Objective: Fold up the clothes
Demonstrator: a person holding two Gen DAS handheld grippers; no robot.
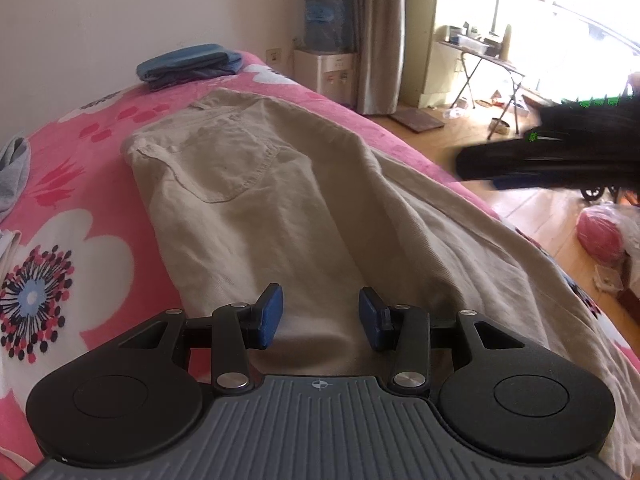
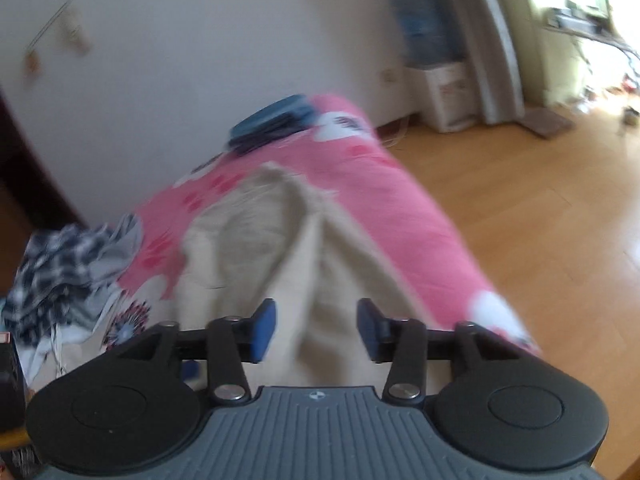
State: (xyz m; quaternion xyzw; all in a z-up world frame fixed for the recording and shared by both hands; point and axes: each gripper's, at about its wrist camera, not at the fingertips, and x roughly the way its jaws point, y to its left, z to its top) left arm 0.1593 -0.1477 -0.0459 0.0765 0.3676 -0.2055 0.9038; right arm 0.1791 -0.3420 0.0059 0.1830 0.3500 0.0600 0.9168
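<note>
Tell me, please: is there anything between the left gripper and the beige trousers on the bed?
Nothing visible stands in the way. The left gripper is open, directly above the beige trousers, with only trouser cloth between its blue pads. The folded blue clothes lie far behind, beyond the waistband.

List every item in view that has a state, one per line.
beige trousers: spread flat on the bed, back pocket up, not yet folded
blue clothes: folded, stacked at the far end
checked garment: crumpled in a heap
left gripper: open above the trousers, holding nothing
right gripper: open over the trousers, holding nothing
pink floral bedspread: laid over the bed
</note>
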